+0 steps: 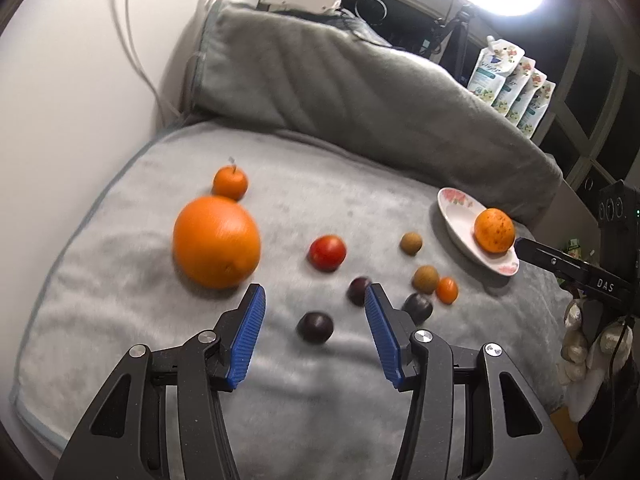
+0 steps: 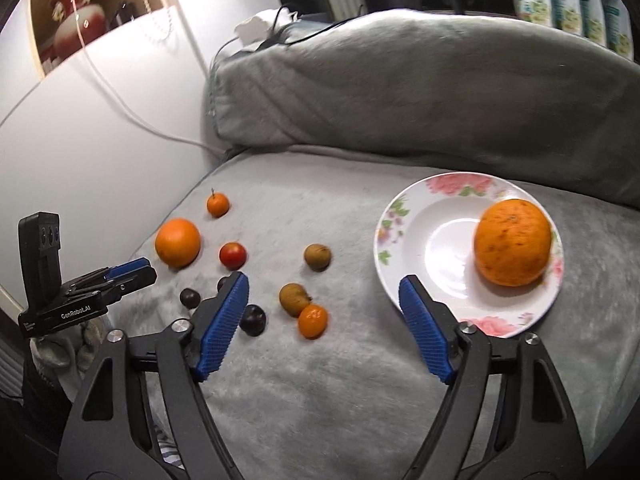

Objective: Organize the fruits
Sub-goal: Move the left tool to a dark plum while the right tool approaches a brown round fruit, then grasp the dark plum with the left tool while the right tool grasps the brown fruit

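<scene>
Both hand-held grippers wide open, empty: left (image 1: 314,316), right (image 2: 324,312). One orange (image 2: 513,242) plated (image 2: 404,216); next, probably left grabs plum (image 1: 315,327).

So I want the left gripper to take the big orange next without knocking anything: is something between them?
Nothing visible is. The left gripper is open, and only bare grey blanket lies between it and the big orange. The small tangerine touches the orange's far side.
</scene>
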Demonstrator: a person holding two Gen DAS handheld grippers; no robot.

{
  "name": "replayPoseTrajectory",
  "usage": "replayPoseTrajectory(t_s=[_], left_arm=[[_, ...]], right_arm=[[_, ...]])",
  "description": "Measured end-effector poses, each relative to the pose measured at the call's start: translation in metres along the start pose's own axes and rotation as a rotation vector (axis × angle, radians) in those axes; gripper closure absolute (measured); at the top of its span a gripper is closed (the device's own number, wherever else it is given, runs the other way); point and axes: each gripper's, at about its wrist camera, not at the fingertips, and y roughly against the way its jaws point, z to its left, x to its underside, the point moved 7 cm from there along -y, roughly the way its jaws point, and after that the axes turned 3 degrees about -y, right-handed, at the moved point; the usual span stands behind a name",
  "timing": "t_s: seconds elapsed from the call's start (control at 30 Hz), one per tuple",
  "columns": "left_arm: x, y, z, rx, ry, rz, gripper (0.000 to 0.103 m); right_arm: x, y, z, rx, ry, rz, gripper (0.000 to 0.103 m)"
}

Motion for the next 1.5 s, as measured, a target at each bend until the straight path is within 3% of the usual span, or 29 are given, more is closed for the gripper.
replayPoseTrajectory(t_s=[0.43,0.63,1.17,1.5], left_arm=[[0.019,-0.017,-0.005,0.031,-0.005,0.061,0.060],[0.024,-0.024,-0.005,0.032,-0.015,0.082,0.064],[0.024,-0.040,-0.010,0.016,-0.048,0.113,0.071],[0.027,-0.046,-0.005,-0.001,-0.042,0.124,0.080]], right_arm=[[0.020,-0.053,0.029,0.016,0.194,0.195,0.049],[0.020,-0.071,0.032,0.021,0.235,0.244,0.052],[0.024,-0.097,0.031,0.047,0.266,0.300,0.060],[0.026,-0.105,0.037,0.052,0.298,0.318,0.073]])
